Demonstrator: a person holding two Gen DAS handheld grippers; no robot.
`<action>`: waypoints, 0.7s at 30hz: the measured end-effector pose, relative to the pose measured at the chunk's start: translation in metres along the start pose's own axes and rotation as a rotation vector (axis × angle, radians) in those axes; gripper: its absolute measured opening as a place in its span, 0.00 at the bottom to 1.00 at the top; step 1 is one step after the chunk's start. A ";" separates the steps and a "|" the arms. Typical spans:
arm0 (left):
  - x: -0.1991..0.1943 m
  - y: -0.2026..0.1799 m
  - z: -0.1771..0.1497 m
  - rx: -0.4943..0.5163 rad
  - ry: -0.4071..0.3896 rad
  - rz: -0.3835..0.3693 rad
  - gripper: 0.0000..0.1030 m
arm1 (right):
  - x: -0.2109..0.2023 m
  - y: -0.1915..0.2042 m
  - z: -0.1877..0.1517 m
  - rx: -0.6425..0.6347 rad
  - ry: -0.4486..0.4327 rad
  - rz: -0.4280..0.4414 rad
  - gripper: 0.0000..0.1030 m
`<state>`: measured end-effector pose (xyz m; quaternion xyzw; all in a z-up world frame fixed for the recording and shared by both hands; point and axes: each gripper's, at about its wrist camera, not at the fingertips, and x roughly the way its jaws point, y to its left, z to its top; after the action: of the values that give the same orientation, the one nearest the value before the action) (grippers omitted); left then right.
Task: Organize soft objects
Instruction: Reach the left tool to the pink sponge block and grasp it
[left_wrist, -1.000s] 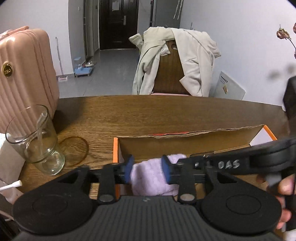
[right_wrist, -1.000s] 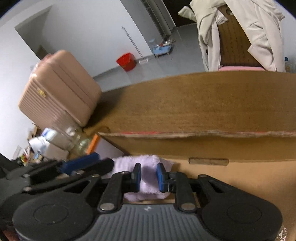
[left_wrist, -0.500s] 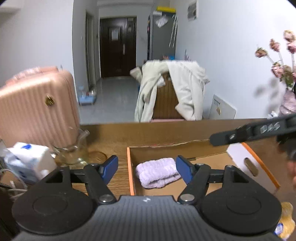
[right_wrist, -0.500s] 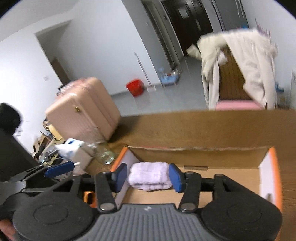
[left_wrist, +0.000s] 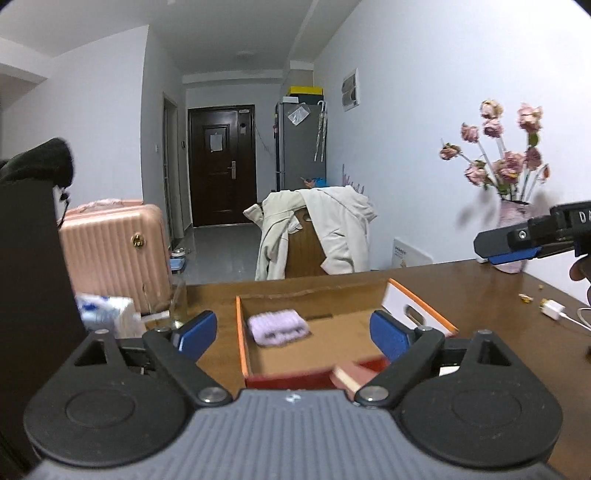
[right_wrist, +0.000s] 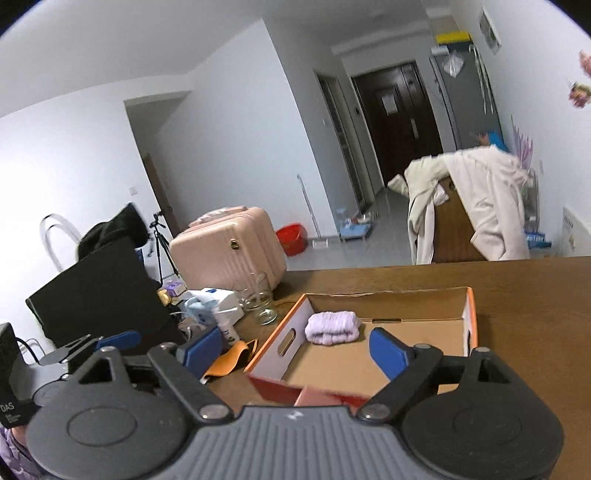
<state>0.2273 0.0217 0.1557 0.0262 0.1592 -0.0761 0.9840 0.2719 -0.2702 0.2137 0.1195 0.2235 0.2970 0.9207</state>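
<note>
A folded lilac towel (left_wrist: 277, 328) lies in the far left corner of an open cardboard box (left_wrist: 317, 345) with orange rims; it also shows in the right wrist view (right_wrist: 332, 326), inside the same box (right_wrist: 369, 365). My left gripper (left_wrist: 293, 334) is open and empty, held back above the box's near edge. My right gripper (right_wrist: 295, 349) is open and empty, also pulled back above the box. The right gripper's fingers (left_wrist: 517, 243) show at the right of the left wrist view.
The box sits on a brown wooden table (right_wrist: 535, 314). A glass mug (right_wrist: 258, 299), tissue packs (right_wrist: 210, 306) and an orange item (right_wrist: 231, 360) lie left of it. A flower vase (left_wrist: 513, 236) and a white charger (left_wrist: 552, 308) stand at the right. A pink suitcase (left_wrist: 110, 247) stands beyond.
Both grippers let go of the lilac towel, opened wide and drew back and up from the box. The towel now lies in the box.
</note>
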 end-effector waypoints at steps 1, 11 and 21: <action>-0.011 -0.003 -0.007 -0.003 -0.008 -0.012 0.91 | -0.012 0.005 -0.011 -0.017 -0.022 -0.006 0.85; -0.084 -0.030 -0.069 -0.006 -0.086 -0.042 1.00 | -0.073 0.058 -0.124 -0.186 -0.135 -0.162 0.96; -0.066 -0.049 -0.102 0.031 0.015 -0.042 1.00 | -0.060 0.061 -0.190 -0.202 -0.032 -0.226 0.86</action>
<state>0.1262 -0.0093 0.0785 0.0387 0.1657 -0.0992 0.9804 0.1063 -0.2411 0.0897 0.0049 0.1897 0.2105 0.9590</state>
